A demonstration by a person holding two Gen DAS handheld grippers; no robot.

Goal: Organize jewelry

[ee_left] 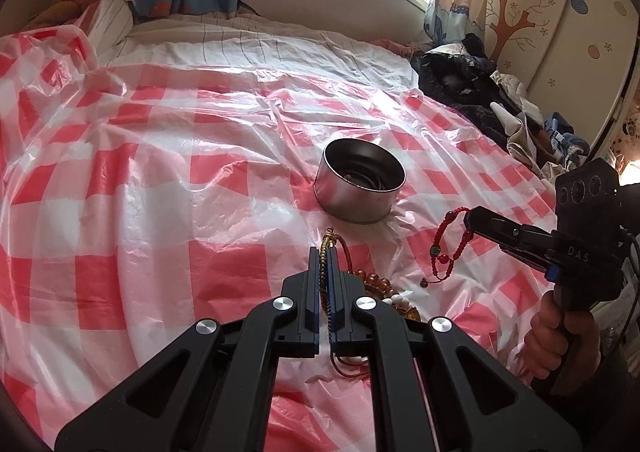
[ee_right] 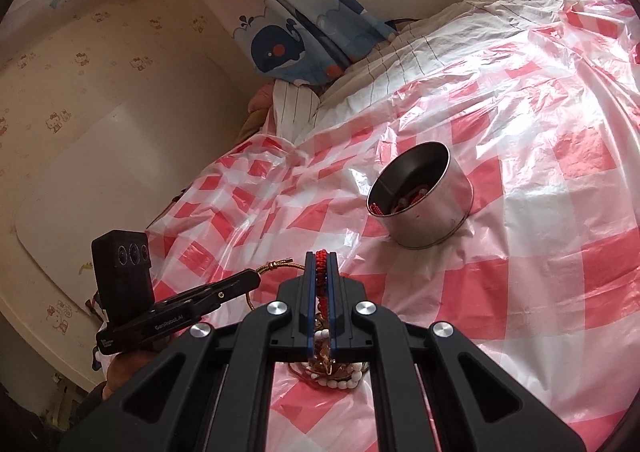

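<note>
The red braided bracelet [ee_left: 450, 248] hangs clear of the bed from the right tool [ee_left: 472, 218], whose two fingers are pinched together on its cord, likely lifted so it can travel to the round metal tin [ee_left: 358, 188] just beyond. That tin, open-topped on the red-checked plastic sheet [ee_left: 160, 172], already holds some red beaded pieces. The left tool [ee_left: 324, 264] is likewise clamped, on a gold-corded bracelet [ee_left: 330, 238], raised above the pile of amber and white bead bracelets [ee_right: 340, 372] left on the sheet, nearer the person than the tin.
</note>
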